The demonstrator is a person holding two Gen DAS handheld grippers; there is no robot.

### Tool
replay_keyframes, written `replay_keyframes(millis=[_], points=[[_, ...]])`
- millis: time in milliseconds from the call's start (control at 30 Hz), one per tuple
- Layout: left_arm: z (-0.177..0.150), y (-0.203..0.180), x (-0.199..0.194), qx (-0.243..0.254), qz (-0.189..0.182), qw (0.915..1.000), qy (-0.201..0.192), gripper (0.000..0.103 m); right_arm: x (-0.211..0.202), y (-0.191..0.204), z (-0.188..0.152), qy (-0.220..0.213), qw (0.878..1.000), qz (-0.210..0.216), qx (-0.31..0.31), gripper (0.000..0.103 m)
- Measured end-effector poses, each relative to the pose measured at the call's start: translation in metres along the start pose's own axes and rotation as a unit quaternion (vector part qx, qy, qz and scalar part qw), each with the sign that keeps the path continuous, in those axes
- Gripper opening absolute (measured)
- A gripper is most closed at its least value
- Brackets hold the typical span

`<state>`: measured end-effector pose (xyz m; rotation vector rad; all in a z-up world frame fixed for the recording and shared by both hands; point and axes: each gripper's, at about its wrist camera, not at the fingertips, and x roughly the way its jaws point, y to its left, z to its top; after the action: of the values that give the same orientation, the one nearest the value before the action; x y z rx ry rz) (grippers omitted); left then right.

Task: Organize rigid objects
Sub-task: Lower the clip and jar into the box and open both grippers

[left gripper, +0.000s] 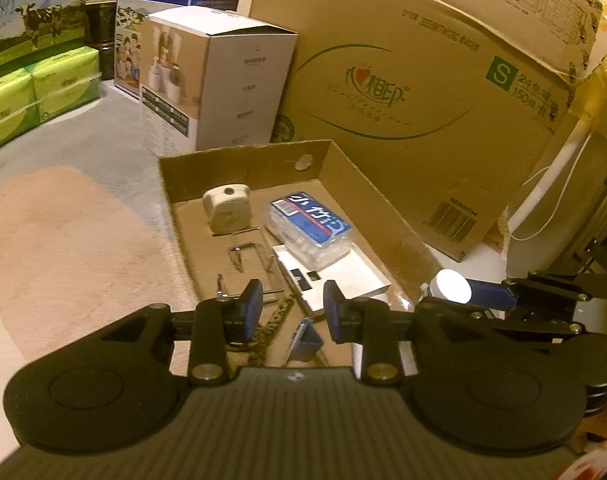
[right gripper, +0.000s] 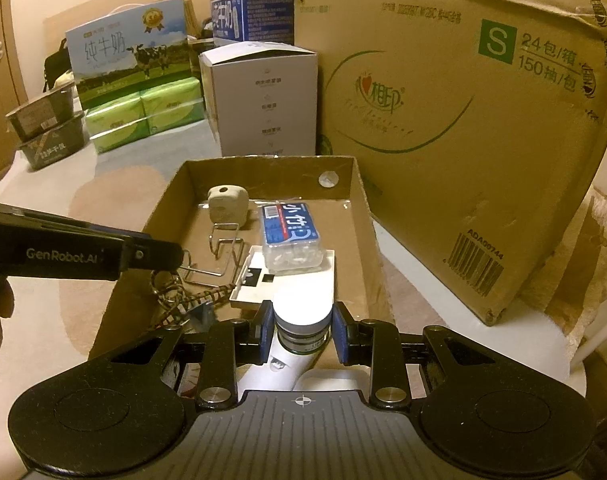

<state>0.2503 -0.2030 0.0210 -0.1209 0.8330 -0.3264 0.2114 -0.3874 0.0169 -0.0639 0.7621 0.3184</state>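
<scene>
Sorting through a shallow cardboard tray (right gripper: 163, 204) that already holds a few things. Going left to right: far left sits a rounded white tape-measure-looking gadget (right gripper: 227, 202), stiff and light I'd guess, easy to pinch by its flat sides. Near it are bent wire clips (right gripper: 223, 258) and a braided cord (right gripper: 201, 295), fiddly and likely to snag. Left gripper (left gripper: 289, 310) hovers over the tray's near end, fingers (left gripper: 253, 310) a bit apart with nothing between them. Middle-right is a clear plastic box with a blue label (right gripper: 290, 236) resting on a flat white box (right gripper: 291, 280); smooth plastic, probably slippery, so grab across the short sides. Right gripper (right gripper: 302, 330) is clamped on a white-capped bottle (right gripper: 302, 312) at the tray's near edge; it looks rigid, and gripping just below the cap seems sensible.
</scene>
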Motion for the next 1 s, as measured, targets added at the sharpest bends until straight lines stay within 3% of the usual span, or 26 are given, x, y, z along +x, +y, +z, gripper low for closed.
replay_keyframes(millis=[300,500,633,1000], points=[[-0.004,0.004,-0.010,0.007,0.012,0.9999,0.001,0.037,-0.001,0.011,0.005,0.002,1.000,0.009,-0.001,0.031],[-0.005,0.006,-0.013,0.011,0.013,0.9998,0.000,0.055,-0.002,0.015,0.007,0.005,1.000,0.011,-0.003,0.031],[-0.006,0.008,-0.015,0.012,0.016,0.9998,-0.006,0.076,-0.001,0.016,0.008,0.008,1.000,0.012,-0.003,0.031],[-0.007,0.019,-0.017,0.015,0.031,0.9993,-0.016,0.096,0.004,0.019,0.008,0.015,1.000,0.015,-0.009,0.031]])
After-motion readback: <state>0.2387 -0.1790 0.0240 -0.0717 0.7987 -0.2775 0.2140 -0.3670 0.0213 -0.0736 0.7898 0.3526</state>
